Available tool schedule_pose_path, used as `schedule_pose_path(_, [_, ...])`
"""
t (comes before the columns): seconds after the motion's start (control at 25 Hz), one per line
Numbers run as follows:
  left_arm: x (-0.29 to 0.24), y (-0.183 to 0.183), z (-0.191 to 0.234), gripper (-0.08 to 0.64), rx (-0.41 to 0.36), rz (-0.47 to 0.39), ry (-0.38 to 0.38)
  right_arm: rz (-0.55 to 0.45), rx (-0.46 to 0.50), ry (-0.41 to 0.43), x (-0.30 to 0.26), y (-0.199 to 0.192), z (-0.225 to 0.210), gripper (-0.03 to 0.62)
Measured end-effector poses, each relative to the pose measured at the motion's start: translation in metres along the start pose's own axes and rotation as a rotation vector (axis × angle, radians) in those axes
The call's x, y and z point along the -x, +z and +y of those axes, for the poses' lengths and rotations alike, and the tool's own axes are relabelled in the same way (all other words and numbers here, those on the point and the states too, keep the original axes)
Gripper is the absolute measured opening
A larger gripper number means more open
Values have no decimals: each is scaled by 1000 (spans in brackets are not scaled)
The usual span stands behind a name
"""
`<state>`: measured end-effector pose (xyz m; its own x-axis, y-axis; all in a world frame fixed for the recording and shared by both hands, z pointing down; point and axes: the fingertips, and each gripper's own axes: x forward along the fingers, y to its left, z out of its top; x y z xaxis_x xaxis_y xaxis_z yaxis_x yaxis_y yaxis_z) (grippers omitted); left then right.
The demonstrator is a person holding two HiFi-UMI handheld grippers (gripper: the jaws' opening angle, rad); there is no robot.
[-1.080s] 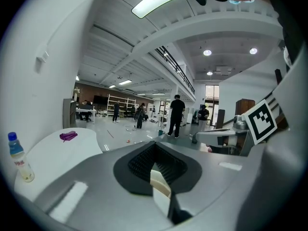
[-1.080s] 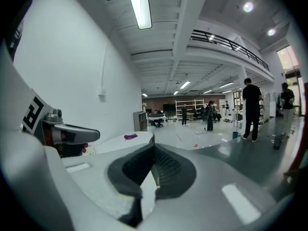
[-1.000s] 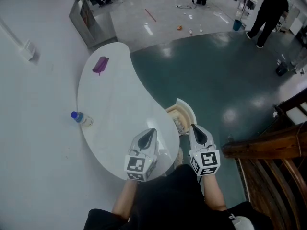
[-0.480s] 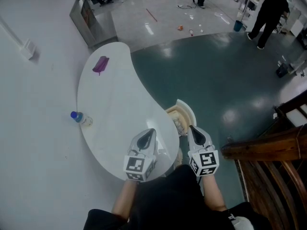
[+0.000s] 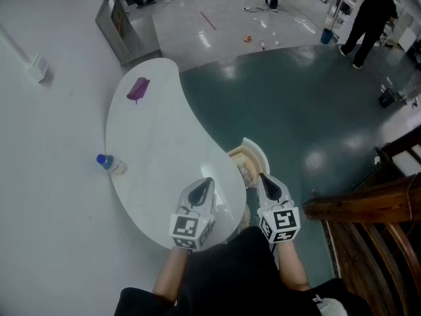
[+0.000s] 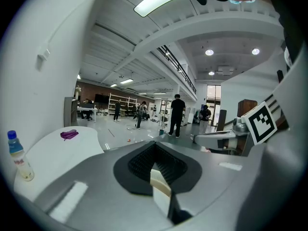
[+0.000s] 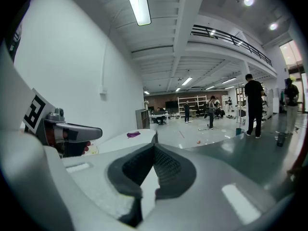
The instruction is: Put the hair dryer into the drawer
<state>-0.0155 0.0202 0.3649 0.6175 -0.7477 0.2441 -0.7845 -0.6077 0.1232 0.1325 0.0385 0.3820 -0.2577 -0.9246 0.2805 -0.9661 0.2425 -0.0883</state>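
No words, brand names or numbers can be read anywhere. The marker cube (image 5: pixel 187 228) on the left hand-held gripper (image 5: pixel 206 182) and the marker cube (image 5: pixel 283 221) on the right hand-held gripper (image 5: pixel 264 176) carry only black-and-white square patterns, no letters or digits. The water bottle (image 5: pixel 110 164) standing on the white desk (image 5: pixel 164 130) has a label, but it is too small and blurred to make out
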Motion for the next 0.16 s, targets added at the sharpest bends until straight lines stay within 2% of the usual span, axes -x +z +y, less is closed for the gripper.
schedule_pose_path(0.16, [-2,-2,2,8,1,1,-5,4,-5,-1,-4,-2,0,3])
